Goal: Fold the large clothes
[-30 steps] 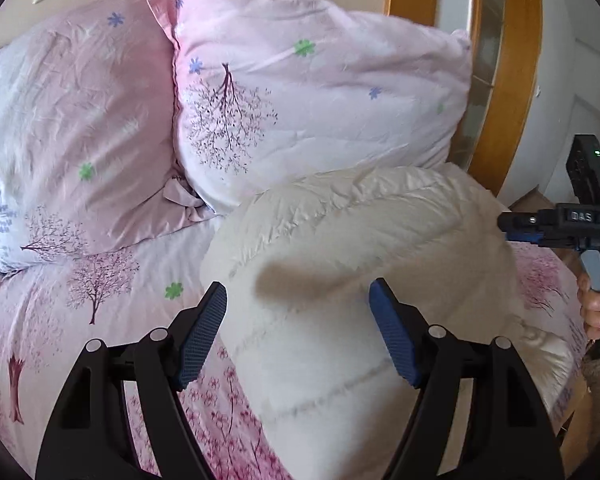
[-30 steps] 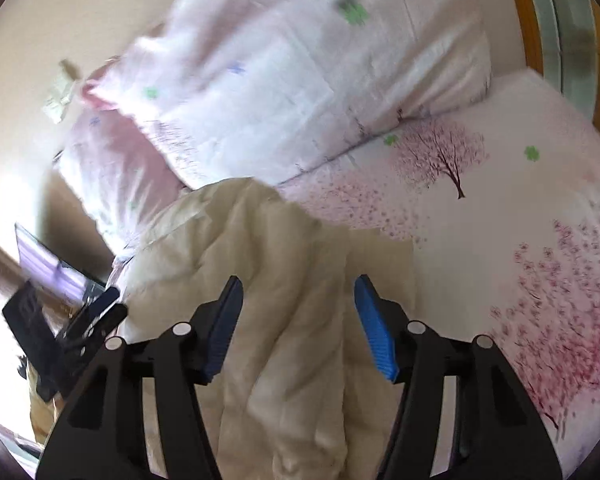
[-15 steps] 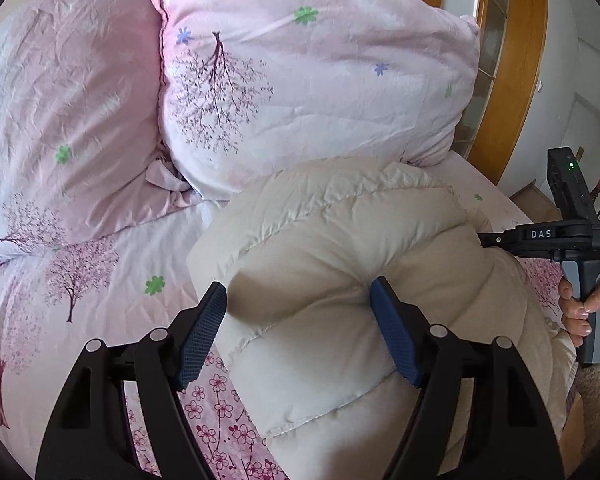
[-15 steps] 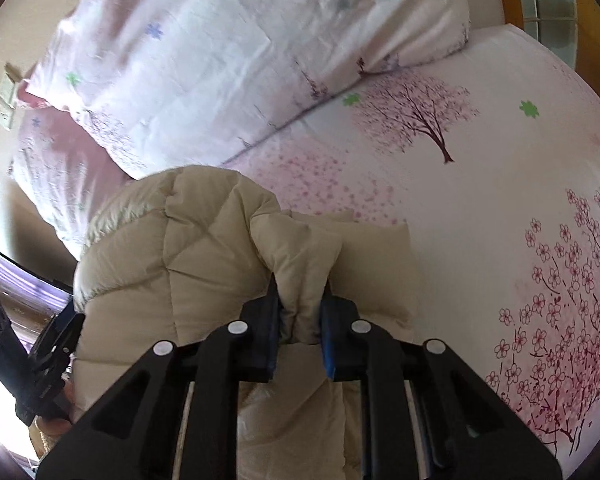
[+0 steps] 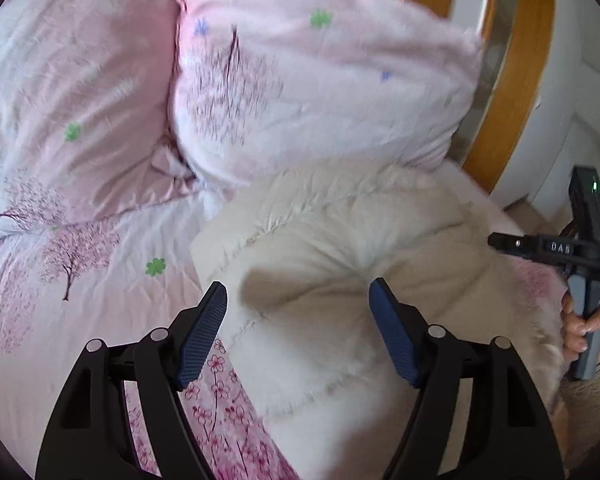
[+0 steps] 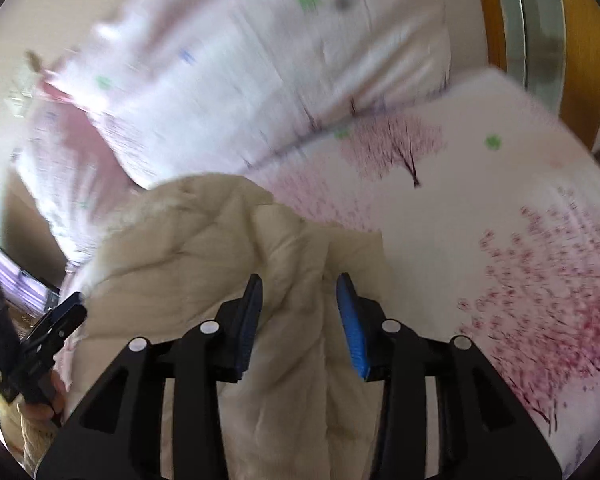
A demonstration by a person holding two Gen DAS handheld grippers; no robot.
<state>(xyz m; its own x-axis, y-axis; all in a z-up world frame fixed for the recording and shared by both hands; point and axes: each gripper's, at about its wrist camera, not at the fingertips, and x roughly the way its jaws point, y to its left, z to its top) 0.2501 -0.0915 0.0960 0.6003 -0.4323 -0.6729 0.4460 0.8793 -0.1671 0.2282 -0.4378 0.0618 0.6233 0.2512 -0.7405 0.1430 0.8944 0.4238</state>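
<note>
A bed takes up most of the room, its pink sheet (image 5: 100,292) printed with blossom trees, and two matching pillows (image 5: 308,92) are propped at the head beside a wooden door frame (image 5: 512,80). A puffy cream quilted jacket (image 5: 340,280) lies bunched on the sheet just below the nearer pillow, its top edge touching it. The left gripper (image 5: 298,322) hangs over the jacket with its jaws spread wide, the blue pads clear of the fabric and nothing pinched between them. The right gripper (image 6: 300,320) sits low over a raised ridge of the jacket; its jaws have just been opening, and the fold now stands loose between the pads, released rather than squeezed. From the left camera the right hand (image 5: 588,320) shows at the bed's edge, wrapped around its handle.
</note>
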